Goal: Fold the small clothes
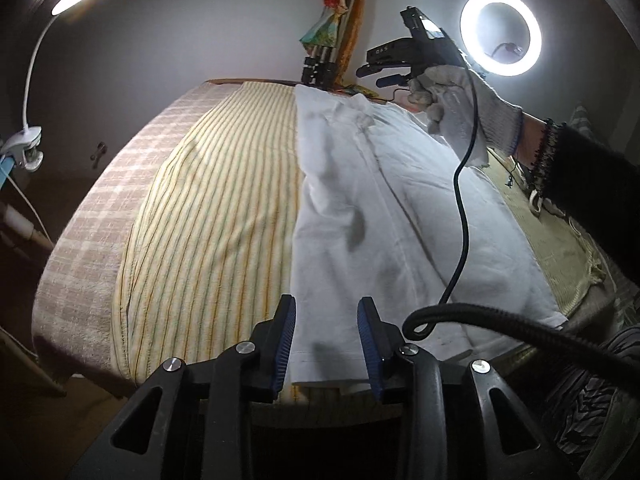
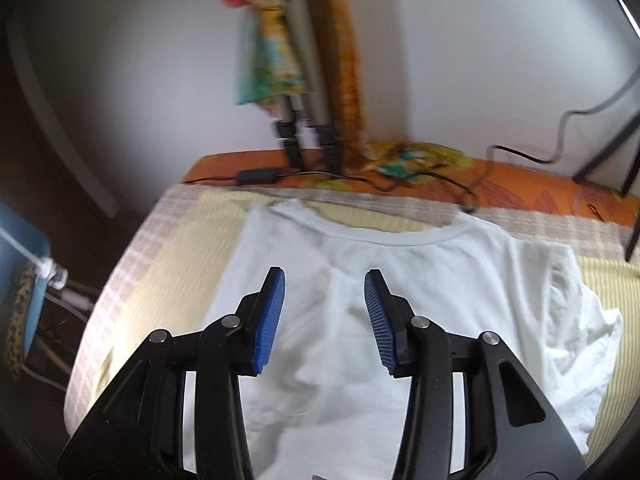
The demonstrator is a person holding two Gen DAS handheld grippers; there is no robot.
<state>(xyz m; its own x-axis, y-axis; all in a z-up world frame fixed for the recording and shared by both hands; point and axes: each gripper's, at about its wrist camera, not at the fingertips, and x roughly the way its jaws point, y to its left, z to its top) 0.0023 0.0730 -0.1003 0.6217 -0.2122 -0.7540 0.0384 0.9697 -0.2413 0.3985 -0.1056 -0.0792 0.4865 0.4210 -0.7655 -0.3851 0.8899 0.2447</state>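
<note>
Across the middle of both views a white shirt (image 2: 360, 320) lies flat on a striped towel (image 1: 208, 208) covering the counter (image 2: 520, 184). Both the left claw (image 1: 327, 344) and right claw (image 2: 325, 320) hover released above it, gripping nothing. Cables (image 2: 360, 178) and a tripod (image 2: 308, 136) crowd the far edge; the towel's left side lies bare.

T-shirt (image 2: 400, 300) lies flat on striped sheet (image 1: 208, 216), neckline toward wall. Tripod legs (image 2: 308, 128) behind it; power adapter (image 2: 258, 176), possibly charger, left of legs. Ring light (image 1: 500, 34) far right.
</note>
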